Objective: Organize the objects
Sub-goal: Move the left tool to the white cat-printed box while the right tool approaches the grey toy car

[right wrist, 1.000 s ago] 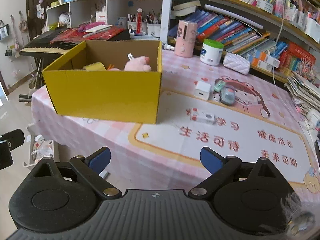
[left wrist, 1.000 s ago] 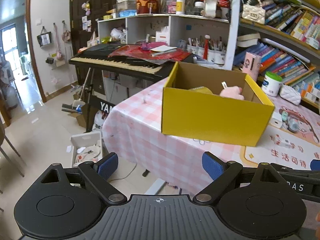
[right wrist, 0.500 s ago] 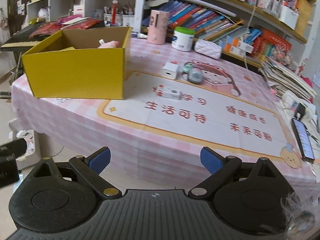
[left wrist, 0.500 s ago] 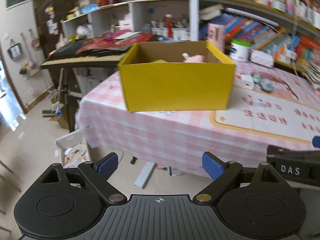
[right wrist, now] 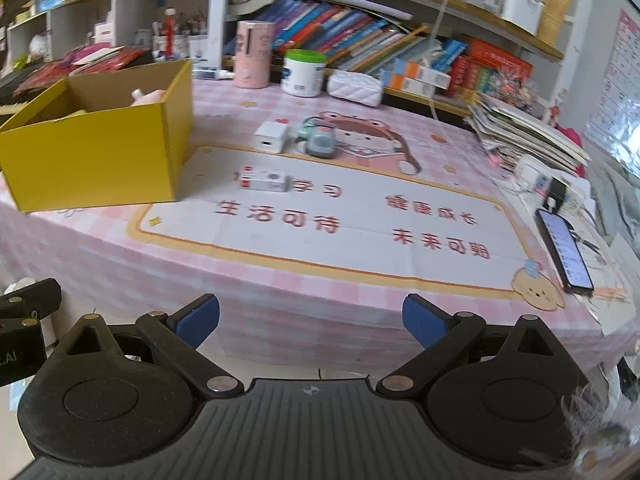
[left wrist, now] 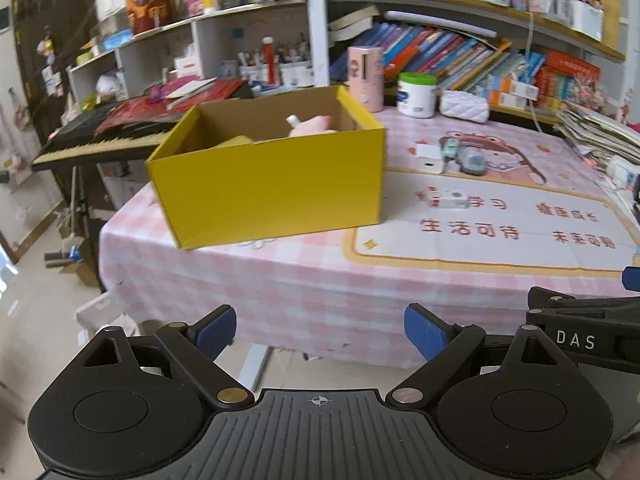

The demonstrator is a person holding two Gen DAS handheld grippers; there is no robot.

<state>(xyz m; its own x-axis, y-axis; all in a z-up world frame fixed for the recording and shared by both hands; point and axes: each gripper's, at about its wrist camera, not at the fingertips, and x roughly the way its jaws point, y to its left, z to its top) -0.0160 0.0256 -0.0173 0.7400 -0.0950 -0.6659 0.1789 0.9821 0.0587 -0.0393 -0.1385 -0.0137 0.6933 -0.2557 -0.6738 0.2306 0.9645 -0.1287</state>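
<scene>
Yellow box (left wrist: 272,188) sits at the table's left front corner on the pink checked tablecloth (left wrist: 280,288), open top up. One box. Its long axis runs roughly along the table's front edge, skewed a bit so the right end sits further back in the left wrist view. Inside: one pink soft toy (left wrist: 316,125) towards the right end, one yellowish item (left wrist: 234,142) to its left, only partly seen.

Loose items on the mat (right wrist: 360,232) right of the box, counted:
- 1 small white device with red marks (right wrist: 264,180), lying flat, long axis about parallel to the front edge, nearest the box
- 1 white cube charger (right wrist: 272,136), further back
- 1 grey-green gadget (right wrist: 322,142), just beside the charger; a smaller mint piece behind it, blurred
- 1 phone (right wrist: 564,252) at the right edge, screen lit, long axis front to back

Back row: 1 pink cylinder (right wrist: 253,54), 1 white tub with green lid (right wrist: 303,72), 1 white quilted pouch (right wrist: 354,86).

Left gripper (left wrist: 320,330): jaws spread wide, nothing between them, off the table's front edge. Right gripper (right wrist: 311,318): same, spread wide and empty.
</scene>
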